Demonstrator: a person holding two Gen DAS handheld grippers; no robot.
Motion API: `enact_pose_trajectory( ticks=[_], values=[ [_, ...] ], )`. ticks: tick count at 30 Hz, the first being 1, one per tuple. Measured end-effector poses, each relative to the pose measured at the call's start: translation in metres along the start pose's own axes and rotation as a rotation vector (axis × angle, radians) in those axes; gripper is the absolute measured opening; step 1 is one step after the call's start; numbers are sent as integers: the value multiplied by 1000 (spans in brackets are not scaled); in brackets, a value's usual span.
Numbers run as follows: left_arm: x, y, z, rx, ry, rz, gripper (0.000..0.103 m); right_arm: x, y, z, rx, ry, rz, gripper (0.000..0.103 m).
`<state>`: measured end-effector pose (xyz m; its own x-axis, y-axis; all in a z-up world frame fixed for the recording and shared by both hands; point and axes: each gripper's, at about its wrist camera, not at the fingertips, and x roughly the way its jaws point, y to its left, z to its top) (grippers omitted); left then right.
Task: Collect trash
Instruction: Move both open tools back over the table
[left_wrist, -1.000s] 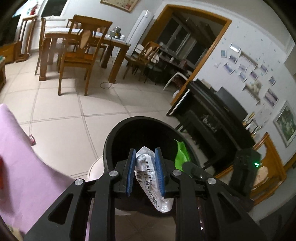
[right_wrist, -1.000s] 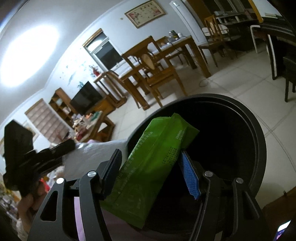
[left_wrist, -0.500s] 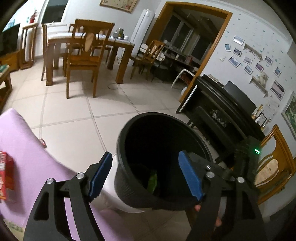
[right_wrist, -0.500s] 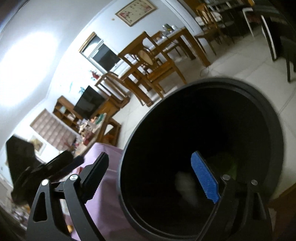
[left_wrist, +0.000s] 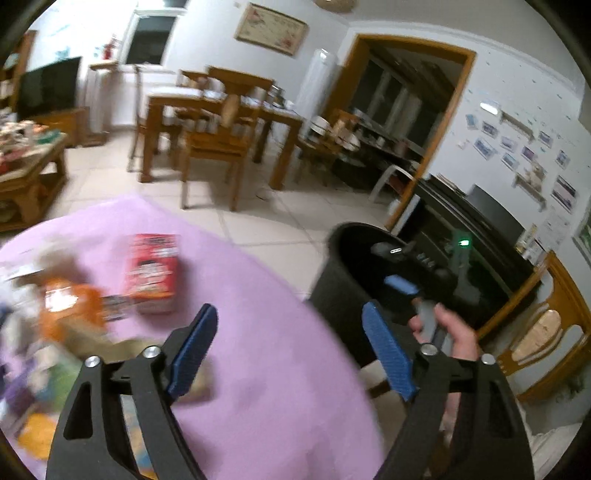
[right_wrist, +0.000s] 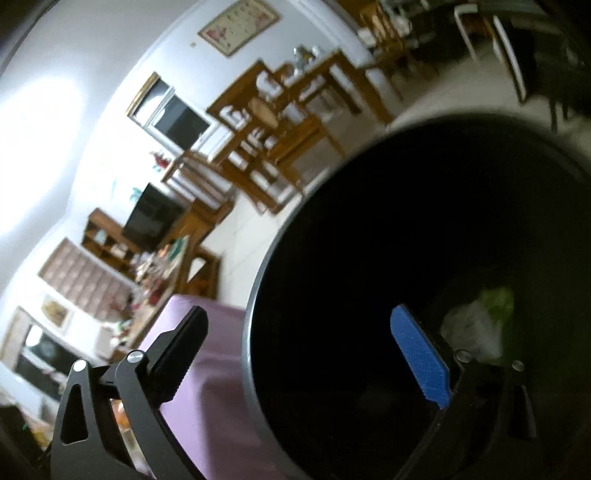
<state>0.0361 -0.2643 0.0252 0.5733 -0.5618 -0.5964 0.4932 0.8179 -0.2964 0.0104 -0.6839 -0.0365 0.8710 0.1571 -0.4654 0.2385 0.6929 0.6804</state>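
A black trash bin (left_wrist: 343, 273) stands at the edge of a table with a purple cloth (left_wrist: 280, 369). In the right wrist view the bin (right_wrist: 424, 240) fills the frame, and a white wrapper (right_wrist: 472, 328) and a green packet (right_wrist: 498, 299) lie at its bottom. My left gripper (left_wrist: 291, 350) is open and empty over the cloth. My right gripper (right_wrist: 310, 354) is open and empty over the bin's rim; it also shows in the left wrist view (left_wrist: 402, 284) at the bin. A red box (left_wrist: 151, 273) and blurred orange packaging (left_wrist: 70, 306) lie on the cloth.
More blurred litter (left_wrist: 37, 391) lies at the cloth's left. A wooden dining table with chairs (left_wrist: 221, 125) stands behind on the tiled floor, a coffee table (left_wrist: 29, 173) at the left, a dark piano (left_wrist: 480, 229) and a wooden chair (left_wrist: 546, 332) at the right.
Both grippers opened and dropped the white wrapper and the green packet into the bin. The left gripper then swung left, from the bin toward the cloth and the litter.
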Motion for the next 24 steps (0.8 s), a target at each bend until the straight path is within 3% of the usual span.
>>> enact_pose_trajectory(
  ticks=[5,12,16,21,24],
  values=[
    [-50,63,-21,-44,-63,137,85,2,8,5,42,-92,2,98],
    [-101,171,-22,-189,-148,343,85,47,32,-28,99,20,52,98],
    [-102,215,-14,-197,-124,439,85,55,68,-32,0,61,43,98],
    [-87,253,-4,-206,-66,485,85,55,120,-51,-219,172,-87,98],
    [-71,269,2,-204,-29,502,85,54,154,-72,-342,193,-92,98]
  ],
)
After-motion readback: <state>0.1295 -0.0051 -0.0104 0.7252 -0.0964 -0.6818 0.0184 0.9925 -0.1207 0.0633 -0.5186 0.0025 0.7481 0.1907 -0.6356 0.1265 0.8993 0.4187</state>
